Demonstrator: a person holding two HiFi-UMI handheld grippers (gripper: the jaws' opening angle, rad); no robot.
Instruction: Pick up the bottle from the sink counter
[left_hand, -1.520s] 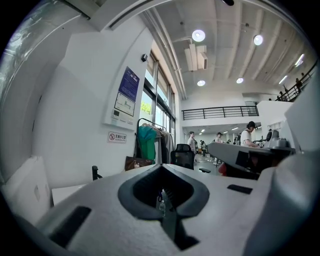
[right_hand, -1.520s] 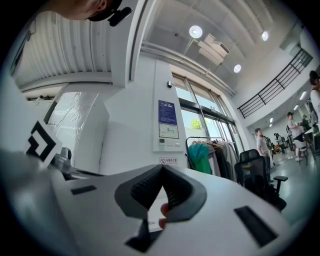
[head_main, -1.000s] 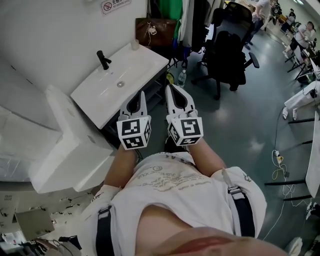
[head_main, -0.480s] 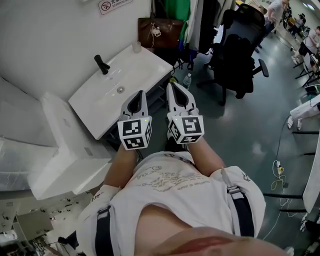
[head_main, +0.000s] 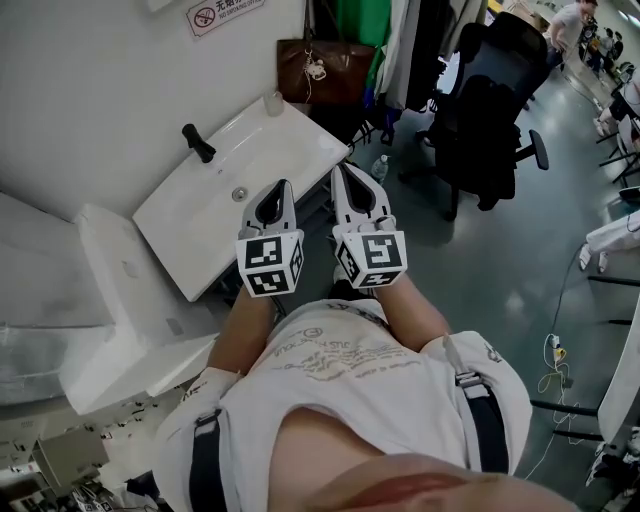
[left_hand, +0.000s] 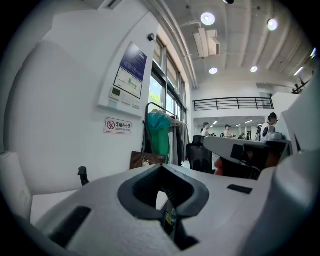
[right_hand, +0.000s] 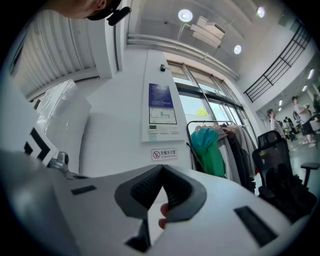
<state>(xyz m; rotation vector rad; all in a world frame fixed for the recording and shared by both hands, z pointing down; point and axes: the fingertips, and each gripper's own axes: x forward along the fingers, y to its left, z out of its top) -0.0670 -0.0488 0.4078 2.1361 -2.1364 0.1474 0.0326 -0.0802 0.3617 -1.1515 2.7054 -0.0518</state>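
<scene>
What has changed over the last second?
The person has stepped closer: the sink and its black tap sit lower in the head view, nearer the left gripper and right gripper. Both grippers unchanged: side by side, jaws shut, empty. Nothing grasped.

The left claw (head_main: 280, 190) hides part of the sink counter (head_main: 200, 210), and the bottle (head_main: 272, 102) looks tiny.

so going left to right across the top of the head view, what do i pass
black faucet -> brown bag -> black office chair -> person in the far corner
</scene>
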